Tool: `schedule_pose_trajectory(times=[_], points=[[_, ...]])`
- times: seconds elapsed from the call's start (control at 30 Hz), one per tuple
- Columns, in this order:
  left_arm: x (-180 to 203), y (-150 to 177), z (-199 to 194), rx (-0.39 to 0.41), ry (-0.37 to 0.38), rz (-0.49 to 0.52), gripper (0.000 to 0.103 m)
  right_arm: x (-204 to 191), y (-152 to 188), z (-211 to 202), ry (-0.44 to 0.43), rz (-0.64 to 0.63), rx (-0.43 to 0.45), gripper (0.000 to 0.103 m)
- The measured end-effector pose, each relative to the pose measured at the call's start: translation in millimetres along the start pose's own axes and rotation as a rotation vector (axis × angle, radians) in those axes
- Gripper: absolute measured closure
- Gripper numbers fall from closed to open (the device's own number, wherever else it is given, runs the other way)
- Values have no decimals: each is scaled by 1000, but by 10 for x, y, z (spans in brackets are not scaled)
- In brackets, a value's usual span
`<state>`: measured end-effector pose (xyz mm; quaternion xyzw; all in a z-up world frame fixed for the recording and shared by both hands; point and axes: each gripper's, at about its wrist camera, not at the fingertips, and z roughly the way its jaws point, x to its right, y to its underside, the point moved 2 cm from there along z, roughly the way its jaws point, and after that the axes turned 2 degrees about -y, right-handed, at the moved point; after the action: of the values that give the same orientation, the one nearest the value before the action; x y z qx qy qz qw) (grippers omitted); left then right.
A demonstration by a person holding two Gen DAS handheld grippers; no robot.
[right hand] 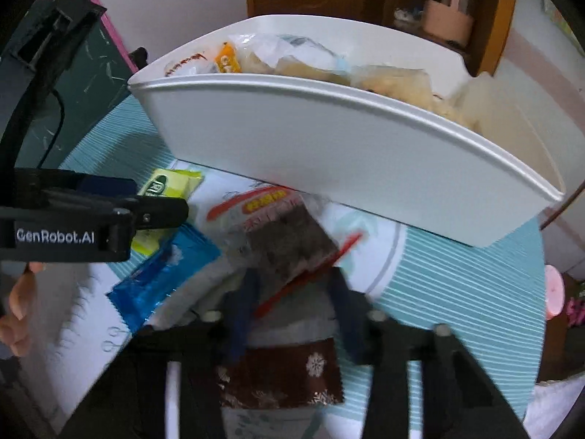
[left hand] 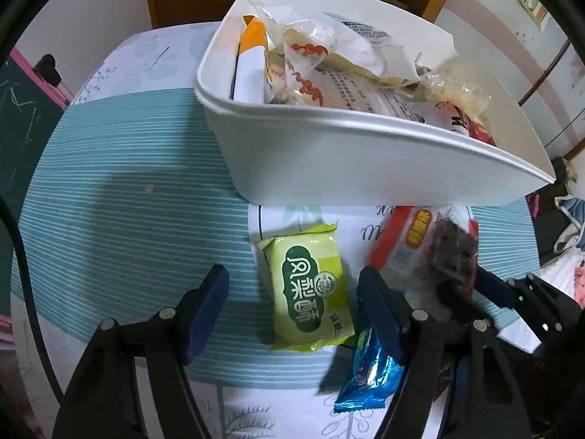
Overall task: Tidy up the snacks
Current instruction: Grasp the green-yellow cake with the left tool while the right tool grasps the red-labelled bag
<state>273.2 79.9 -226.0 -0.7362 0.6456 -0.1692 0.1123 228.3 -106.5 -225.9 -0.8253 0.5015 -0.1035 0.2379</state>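
With the white bin [left hand: 365, 157] at twelve o'clock on the bench [left hand: 120, 190], our left gripper [left hand: 292, 307] straddles the green snack [left hand: 310, 292], fingers apart, while our right gripper [right hand: 292, 314] looks clamped on the red-edged packet [right hand: 289, 241] for loading.

On my left feed the bin [left hand: 329, 153] at twelve o'clock is plain white. The tabletop [left hand: 128, 190] wears a teal cloth with thin pale stripes, giving way to white panels with grey leaf prints. I see a lime-green packet [left hand: 307, 289] with a dark green label and white characters, a shiny blue foil packet [left hand: 369, 376] at five o'clock, and a red-and-clear packet [left hand: 420, 245] showing dark brown contents at three. My fingers [left hand: 204, 311] carry navy blue pads on black frames.
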Motion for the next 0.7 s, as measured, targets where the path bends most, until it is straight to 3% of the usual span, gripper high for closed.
schedule_pose_trajectory(times=[0.13,0.17,0.33,0.53,0.7], points=[[60,22,38,14,-43,14,34,136,88,-72,-32,131,19,93],[83,25,44,20,-63,21,40,148,114,-89,-27,147,25,96],[164,113,13,58,-105,71,66,141,216,-147,-30,185,47,97],[212,209,-49,77,-99,96,68,164,225,-138,-45,168,23,94],[122,329,-112,80,-90,87,68,151,164,-105,-42,147,27,86]])
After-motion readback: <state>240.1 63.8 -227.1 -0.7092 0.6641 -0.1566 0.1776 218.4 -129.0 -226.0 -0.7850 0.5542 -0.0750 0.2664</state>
